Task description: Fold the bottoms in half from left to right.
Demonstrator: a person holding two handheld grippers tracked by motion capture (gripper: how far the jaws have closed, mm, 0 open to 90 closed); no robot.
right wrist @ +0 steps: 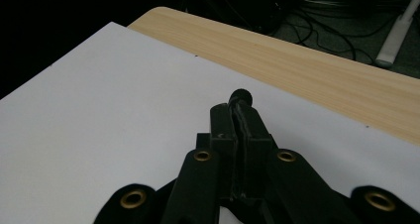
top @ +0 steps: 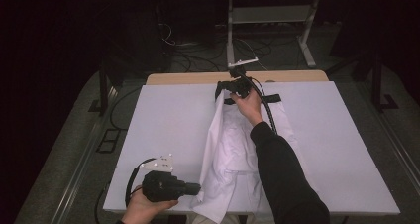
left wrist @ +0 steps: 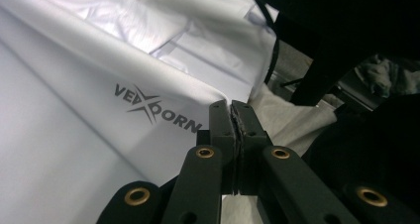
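1. In the left gripper view, the dark grey word "VEXDORN" [left wrist: 158,112] is printed on the white garment [left wrist: 124,60], slanting down to the right, with a large crossed "X" in the middle.
2. The last letters run just beside the left gripper [left wrist: 232,116], whose jaws are pressed together on a fold of the cloth.

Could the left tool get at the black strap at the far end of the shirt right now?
Probably not: the left tool is shut on the white shirt at the near edge, while the black strap lies far across by the right tool.

A white garment [top: 233,154] lies rumpled lengthwise down the white table's middle, overhanging its near edge.
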